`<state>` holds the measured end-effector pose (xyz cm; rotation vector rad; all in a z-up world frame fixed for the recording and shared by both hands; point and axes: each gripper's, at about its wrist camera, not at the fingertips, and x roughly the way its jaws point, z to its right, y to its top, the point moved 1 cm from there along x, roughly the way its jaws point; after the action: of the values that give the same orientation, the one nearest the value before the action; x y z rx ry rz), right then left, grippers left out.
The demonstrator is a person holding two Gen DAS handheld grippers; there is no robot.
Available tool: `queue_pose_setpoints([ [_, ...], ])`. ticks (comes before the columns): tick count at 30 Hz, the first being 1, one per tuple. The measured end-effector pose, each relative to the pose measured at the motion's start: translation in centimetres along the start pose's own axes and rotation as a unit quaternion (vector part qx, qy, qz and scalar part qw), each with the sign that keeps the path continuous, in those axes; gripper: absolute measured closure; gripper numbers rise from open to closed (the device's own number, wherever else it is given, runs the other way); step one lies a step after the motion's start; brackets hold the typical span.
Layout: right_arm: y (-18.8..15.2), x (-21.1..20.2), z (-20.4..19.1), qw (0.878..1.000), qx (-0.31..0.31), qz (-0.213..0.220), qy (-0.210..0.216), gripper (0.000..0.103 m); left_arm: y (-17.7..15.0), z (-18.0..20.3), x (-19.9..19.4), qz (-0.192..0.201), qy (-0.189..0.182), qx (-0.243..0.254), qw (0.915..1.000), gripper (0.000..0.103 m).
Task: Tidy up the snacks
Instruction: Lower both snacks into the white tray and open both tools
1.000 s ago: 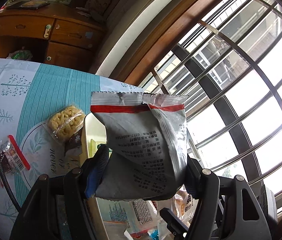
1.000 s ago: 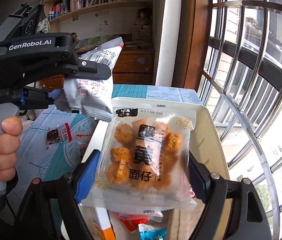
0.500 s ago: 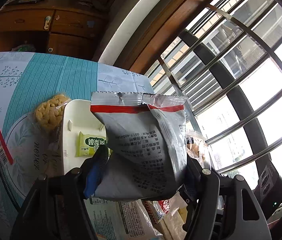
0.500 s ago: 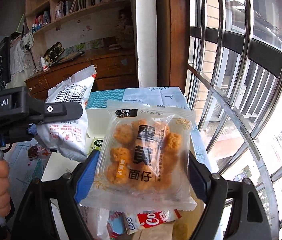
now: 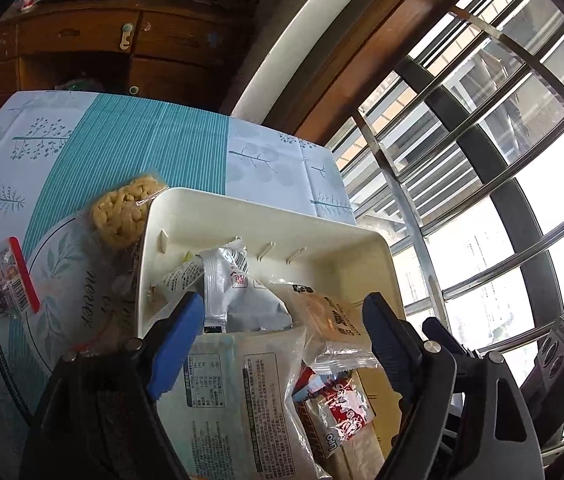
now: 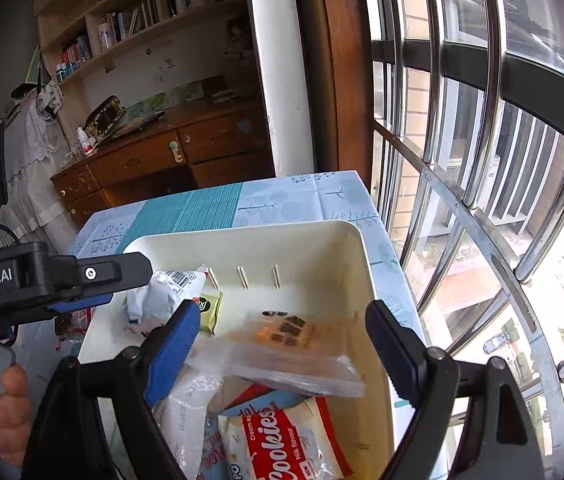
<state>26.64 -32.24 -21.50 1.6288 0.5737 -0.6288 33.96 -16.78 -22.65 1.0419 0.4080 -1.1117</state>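
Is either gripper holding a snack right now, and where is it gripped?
Nothing is held. The left gripper has just opened; both grippers stand open, with the grey packet and orange-snack packet lying loose in the cream bin.

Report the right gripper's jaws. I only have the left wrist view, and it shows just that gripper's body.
Observer: The right gripper is open. The orange pack lies loose in the bin under it, and neither pad touches it.
Operator: Check behind the grey bag.
Observer: A green packet sits right beside it on the bin floor.
Operator: Read the red pack.
Observer: It says Cookies, milk flavour.
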Motion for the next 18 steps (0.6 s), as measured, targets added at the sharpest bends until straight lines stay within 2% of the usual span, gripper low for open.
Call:
queue_pose_setpoints([
  [11,0.1,-1.6,-1.0,1.0,0.011,0.014,0.008,0.017,-1.0,-0.9,-2.4,0.016,-0.012,0.009,0.9998,0.02],
  [18,-1.2,-3.1,-1.4,0.998,0.063,0.018,-0.021,0.018,-2.7,-3.1,-4.6,0.017,-0.016,0.009,0.9997,0.02],
])
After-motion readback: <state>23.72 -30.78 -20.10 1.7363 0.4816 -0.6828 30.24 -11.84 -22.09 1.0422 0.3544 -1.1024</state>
